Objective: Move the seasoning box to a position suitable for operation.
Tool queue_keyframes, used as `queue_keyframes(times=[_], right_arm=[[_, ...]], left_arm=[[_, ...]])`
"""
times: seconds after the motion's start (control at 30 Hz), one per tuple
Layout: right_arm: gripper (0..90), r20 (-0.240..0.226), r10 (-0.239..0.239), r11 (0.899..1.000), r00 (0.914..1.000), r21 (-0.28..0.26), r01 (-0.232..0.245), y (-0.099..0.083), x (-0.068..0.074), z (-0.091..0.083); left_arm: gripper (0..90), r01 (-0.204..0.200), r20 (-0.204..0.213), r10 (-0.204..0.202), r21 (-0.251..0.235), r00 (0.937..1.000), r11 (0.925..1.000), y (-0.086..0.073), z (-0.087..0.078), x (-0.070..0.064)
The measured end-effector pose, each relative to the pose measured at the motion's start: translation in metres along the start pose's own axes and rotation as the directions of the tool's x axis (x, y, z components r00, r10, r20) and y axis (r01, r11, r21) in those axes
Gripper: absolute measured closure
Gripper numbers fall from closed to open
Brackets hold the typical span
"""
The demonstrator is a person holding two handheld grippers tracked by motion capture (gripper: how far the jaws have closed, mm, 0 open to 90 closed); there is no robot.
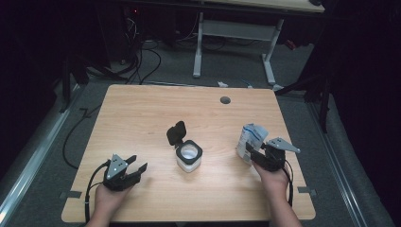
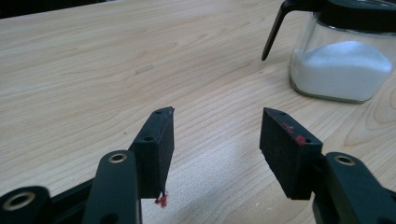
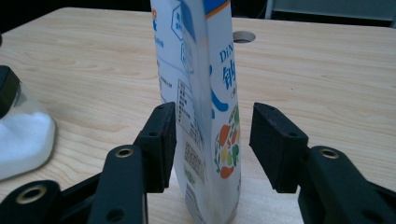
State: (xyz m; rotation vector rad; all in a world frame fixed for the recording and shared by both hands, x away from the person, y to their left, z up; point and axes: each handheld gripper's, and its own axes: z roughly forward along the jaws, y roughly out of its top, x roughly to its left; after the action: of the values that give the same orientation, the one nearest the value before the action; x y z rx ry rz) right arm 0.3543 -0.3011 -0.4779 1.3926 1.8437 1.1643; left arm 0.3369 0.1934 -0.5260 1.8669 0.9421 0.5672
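The right gripper [image 1: 255,155] stands wide around the upright white-and-blue printed pouch [image 1: 250,137] at four o'clock; judged step: grasping it. Closing comes next. The left gripper [image 1: 136,166] waits wide at eight o'clock, near the open glass jar of white powder [image 1: 189,156] mid-table.

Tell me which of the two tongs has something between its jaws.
The right tongs: a white printed pouch stands between its open jaws. The left tongs hold nothing, just bare table.
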Motion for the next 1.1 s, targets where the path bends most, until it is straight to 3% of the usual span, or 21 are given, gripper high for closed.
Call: queue_keyframes(times=[0.17,0.33,1.1], right_arm=[[47.3,-0.001,-0.004,1.000,1.0000,0.001,0.004,-0.003,0.000,-0.003],[46.9,-0.002,-0.011,1.000,0.9999,0.016,0.011,-0.009,0.003,-0.005],[46.8,0.028,-0.048,0.998,0.9985,0.032,0.047,-0.053,0.013,-0.037]], left_arm=[[45.3,0.002,0.003,-0.002,0.005,1.0000,1.0000,0.000,0.001,0.000],[46.5,0.031,0.022,-0.031,0.009,0.9993,0.9995,0.001,0.001,0.001],[42.0,0.027,0.077,-0.030,0.040,0.9965,0.9988,0.005,0.007,-0.006]])
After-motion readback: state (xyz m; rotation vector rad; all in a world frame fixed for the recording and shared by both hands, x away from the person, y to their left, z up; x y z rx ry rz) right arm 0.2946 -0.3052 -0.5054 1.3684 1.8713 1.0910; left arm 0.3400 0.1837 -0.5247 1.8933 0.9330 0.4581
